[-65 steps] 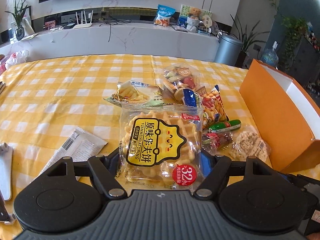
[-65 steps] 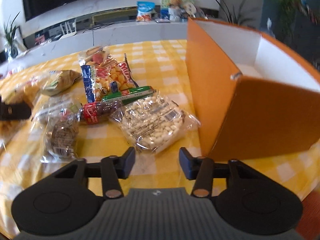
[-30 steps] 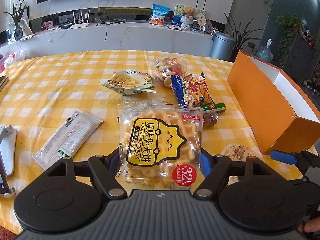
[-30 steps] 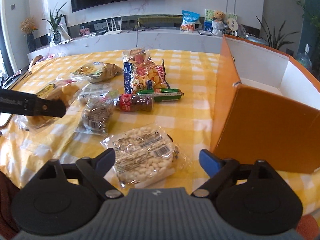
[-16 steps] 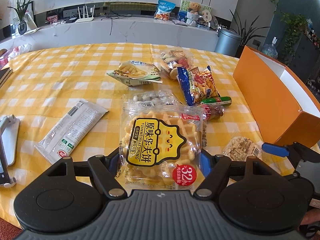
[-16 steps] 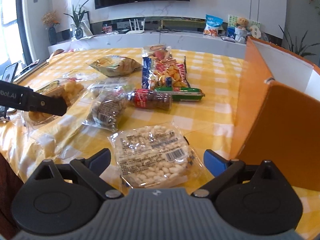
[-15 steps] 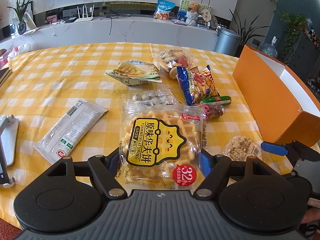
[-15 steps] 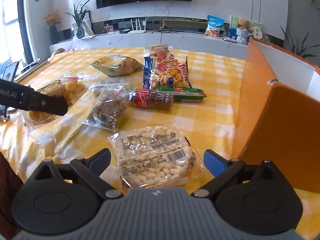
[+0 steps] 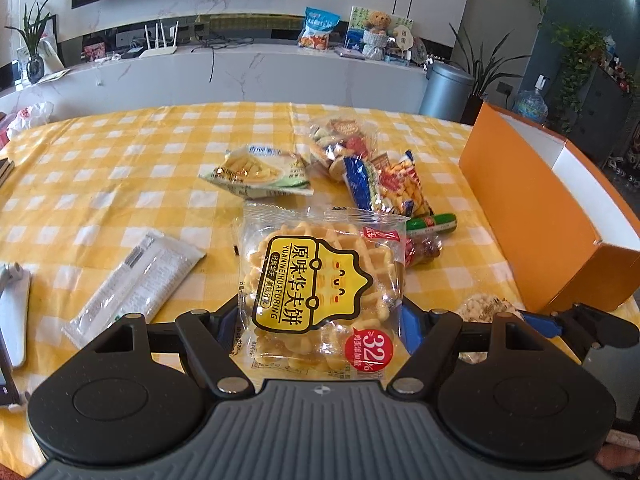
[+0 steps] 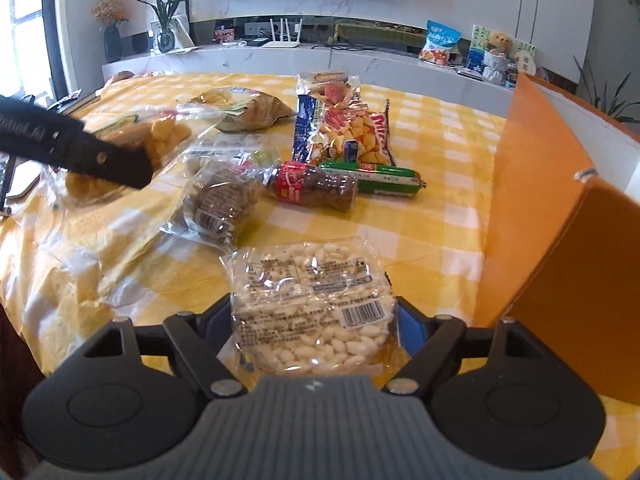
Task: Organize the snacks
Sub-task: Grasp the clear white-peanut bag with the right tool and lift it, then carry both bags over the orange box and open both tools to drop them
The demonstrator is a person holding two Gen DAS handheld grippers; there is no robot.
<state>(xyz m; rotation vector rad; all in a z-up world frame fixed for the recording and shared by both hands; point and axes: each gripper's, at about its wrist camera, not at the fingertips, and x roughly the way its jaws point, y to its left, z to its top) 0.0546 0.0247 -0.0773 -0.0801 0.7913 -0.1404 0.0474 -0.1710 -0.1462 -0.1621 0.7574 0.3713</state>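
Left gripper [image 9: 320, 316]: matte black linkage arms with silver pivot screws, two round black discs, ribbed grey centre housing bearing a small emblem, blue finger pads [image 9: 409, 320]. Right gripper [image 10: 314, 320]: same build, blue pads. White lettering on the left gripper's black finger, seen from the right wrist view.

Snack packets [image 10: 338, 140] on tablecloth [image 10: 432, 216], box [image 10: 560, 240] right.

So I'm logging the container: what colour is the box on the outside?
Orange outside, white inside; the box shows best in the right wrist view.
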